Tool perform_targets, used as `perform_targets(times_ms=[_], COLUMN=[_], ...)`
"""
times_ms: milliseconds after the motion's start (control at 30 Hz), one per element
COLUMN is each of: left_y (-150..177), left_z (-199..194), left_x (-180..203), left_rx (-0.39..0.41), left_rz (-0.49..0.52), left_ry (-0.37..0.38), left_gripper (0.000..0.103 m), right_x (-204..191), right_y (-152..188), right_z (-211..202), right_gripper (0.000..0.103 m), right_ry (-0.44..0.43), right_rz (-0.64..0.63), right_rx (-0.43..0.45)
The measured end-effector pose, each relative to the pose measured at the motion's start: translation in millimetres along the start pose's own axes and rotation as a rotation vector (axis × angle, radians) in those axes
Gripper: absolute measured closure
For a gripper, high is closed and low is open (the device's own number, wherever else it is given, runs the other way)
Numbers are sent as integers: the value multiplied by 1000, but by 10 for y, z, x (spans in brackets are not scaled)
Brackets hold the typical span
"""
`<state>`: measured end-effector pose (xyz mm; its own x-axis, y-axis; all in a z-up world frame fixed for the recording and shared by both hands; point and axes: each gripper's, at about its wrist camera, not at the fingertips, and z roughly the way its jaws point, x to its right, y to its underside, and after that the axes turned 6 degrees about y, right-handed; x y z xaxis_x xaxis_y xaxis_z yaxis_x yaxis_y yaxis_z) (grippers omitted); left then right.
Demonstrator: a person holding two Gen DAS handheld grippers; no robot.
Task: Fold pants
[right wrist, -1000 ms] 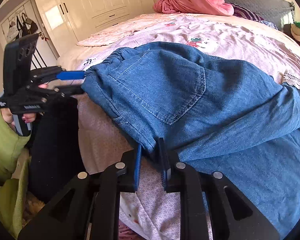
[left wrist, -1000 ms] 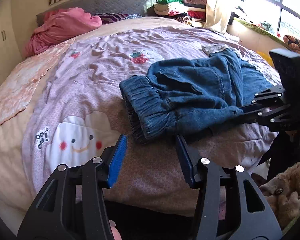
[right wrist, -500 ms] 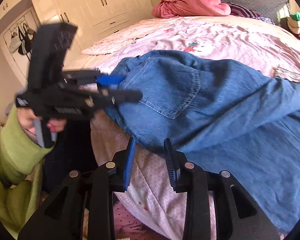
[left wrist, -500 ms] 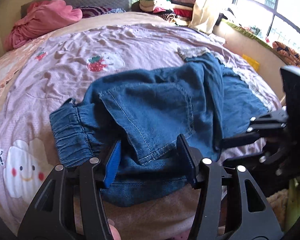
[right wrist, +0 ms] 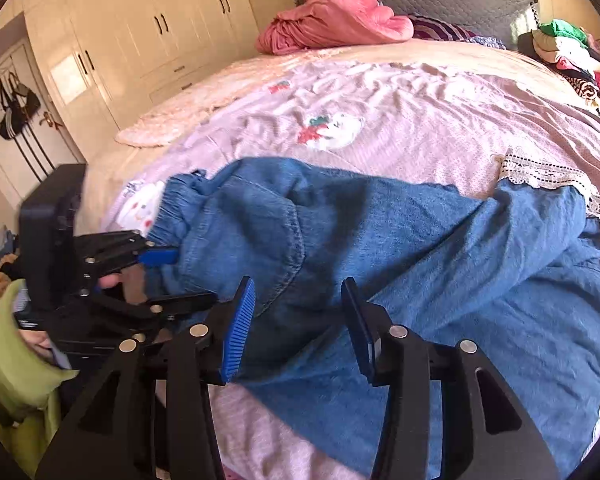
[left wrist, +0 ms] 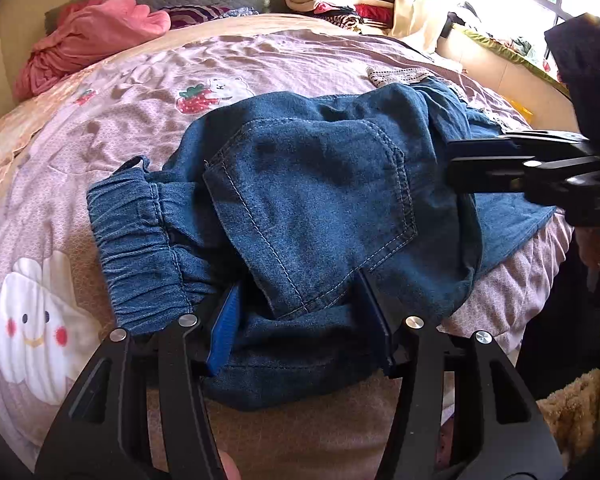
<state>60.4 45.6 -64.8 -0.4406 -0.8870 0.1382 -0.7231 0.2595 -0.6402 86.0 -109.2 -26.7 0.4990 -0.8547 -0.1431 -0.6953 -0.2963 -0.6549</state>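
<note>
On the pink quilt (left wrist: 300, 64) near the bed's edge, blue denim pants (left wrist: 312, 200) folded over, elastic waistband at left, back pocket uppermost, left gripper (left wrist: 304, 320) parted around the fold, right gripper (right wrist: 298, 328) jaws just opening, gripping nothing

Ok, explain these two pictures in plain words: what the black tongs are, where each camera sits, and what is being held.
There is no robot here. A person holds a two-finger gripper in each hand, each with a camera looking along its fingers. One picture looks out from the left gripper, the other from the right gripper, and each also shows the other gripper at its edge. Blue jeans lie crumpled on a pink quilt, waiting to be folded. Both pairs of jaws stand open astride the denim without pinching it. The right ones have just been opening. Nothing is held.
</note>
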Motion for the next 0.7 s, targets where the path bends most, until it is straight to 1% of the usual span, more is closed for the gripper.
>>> perform_targets(times_ms=[67, 100, 133, 167, 233, 300, 367, 400, 467, 567, 667, 700], left_y=[3, 1, 2, 2, -1, -8, -21, -36, -88, -200, -316, -367], left_z=[7, 12, 18, 29, 39, 22, -61, -133, -258, -414, -464, -444], left_x=[3, 4, 2, 0, 4, 9, 13, 10, 21, 87, 257, 323], left_rx=[3, 5, 8, 11, 22, 38, 54, 68, 99, 140, 159, 156], left_rz=[0, 2, 3, 1, 3, 7, -1, -13, -30, -43, 6, 22], left_ry=[-5, -6, -6, -7, -12, -12, -2, 13, 38, 85, 110, 121], left_gripper=[57, 57, 57, 57, 56, 56, 56, 56, 55, 48, 44, 41], right_x=[23, 59, 95, 120, 117, 139, 197, 237, 340, 522, 713, 775], right_y=[49, 87, 113, 155, 187, 176, 152, 141, 117, 67, -4, -35], right_z=[135, 208, 253, 258, 225, 115, -90, -202, -369, -545, -625, -623], right_gripper=[59, 59, 59, 59, 59, 59, 59, 57, 52, 48, 45, 41], right_ry=[47, 53, 50, 41, 36, 6, -31, -31, -13, 23, 83, 100], right_rz=[18, 37, 57, 78, 81, 104, 137, 150, 172, 205, 228, 234], right_rx=[-63, -92, -100, -90, -77, -54, 4, 34, 71, 103, 113, 109])
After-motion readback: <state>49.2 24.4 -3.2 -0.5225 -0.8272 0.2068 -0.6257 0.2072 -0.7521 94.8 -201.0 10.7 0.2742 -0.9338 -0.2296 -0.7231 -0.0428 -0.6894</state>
